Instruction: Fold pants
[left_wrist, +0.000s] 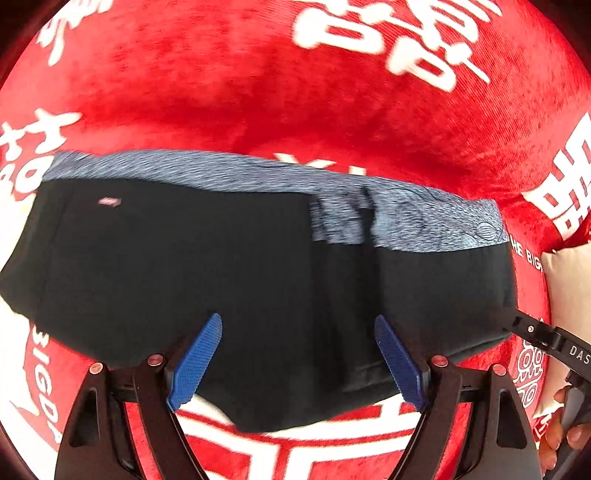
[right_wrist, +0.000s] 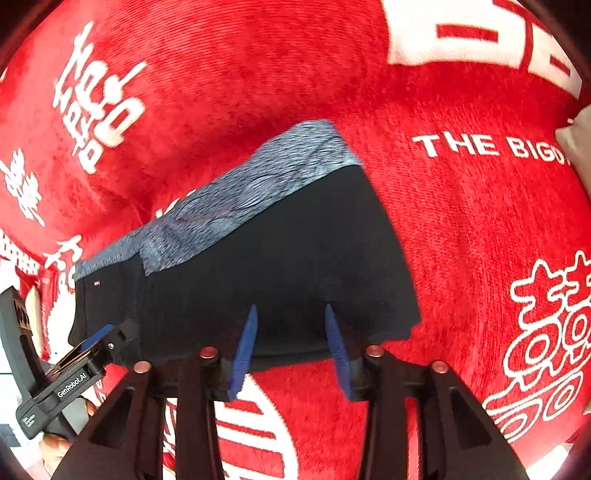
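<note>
The black pants lie folded into a compact block on the red cloth, with a blue-grey heathered waistband along the far side. My left gripper hovers above the near half of them, blue pads wide apart and nothing pinched. In the right wrist view the pants run diagonally, waistband at the upper left. My right gripper stands at their near edge, its jaws apart and not pressing on the fabric. The left gripper shows at the pants' left end, the right gripper at their right end.
A red plush cloth with white characters covers the whole surface. A beige pillow lies at the right; in the right wrist view this pillow sits at the right edge. A person's fingers hold the right gripper's handle.
</note>
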